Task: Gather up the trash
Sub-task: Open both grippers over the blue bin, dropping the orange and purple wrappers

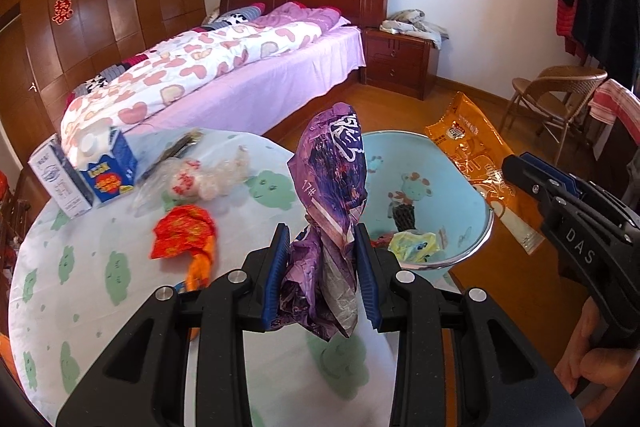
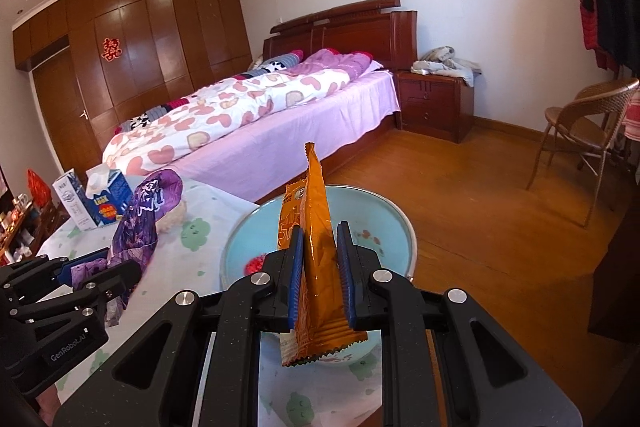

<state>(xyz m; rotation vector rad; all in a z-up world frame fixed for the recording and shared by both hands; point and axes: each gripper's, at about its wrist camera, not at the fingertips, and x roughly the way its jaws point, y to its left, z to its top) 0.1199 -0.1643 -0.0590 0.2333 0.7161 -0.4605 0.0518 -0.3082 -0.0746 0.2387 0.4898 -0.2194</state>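
two pieces of trash are held at once, one in each gripper, and the step in hand is judged to be the carry to the bin. the left gripper [image 1: 322, 271] is clenched on a crumpled purple wrapper [image 1: 334, 187], which is pinched near its lower end between the blue pads. the right gripper [image 2: 320, 275] is clamped on a flat orange packet [image 2: 314, 235], gripped low on its body.

the light blue bin [image 1: 472, 203] is seen just beside the edge of the round table [image 1: 80, 267], with some rubbish already lying at its bottom. the purple wrapper is held above the table's edge, near the bin's rim; the orange packet is held over the bin's mouth in the right wrist view.

the long axis of each wrapper is carried roughly upright and forward, along the fingers. the purple wrapper's free end points up and away from the camera; the orange packet's narrow top points up, its crimped seam hanging below the jaws.

the next move is judged to call for each gripper to be brought over the opening, tipped downward and released, so that the light, stiff foil is not left caught on the rim. a red wrapper [image 1: 186, 233], a clear plastic bag [image 1: 200, 179] and two cartons [image 1: 86, 173] are left on the table.
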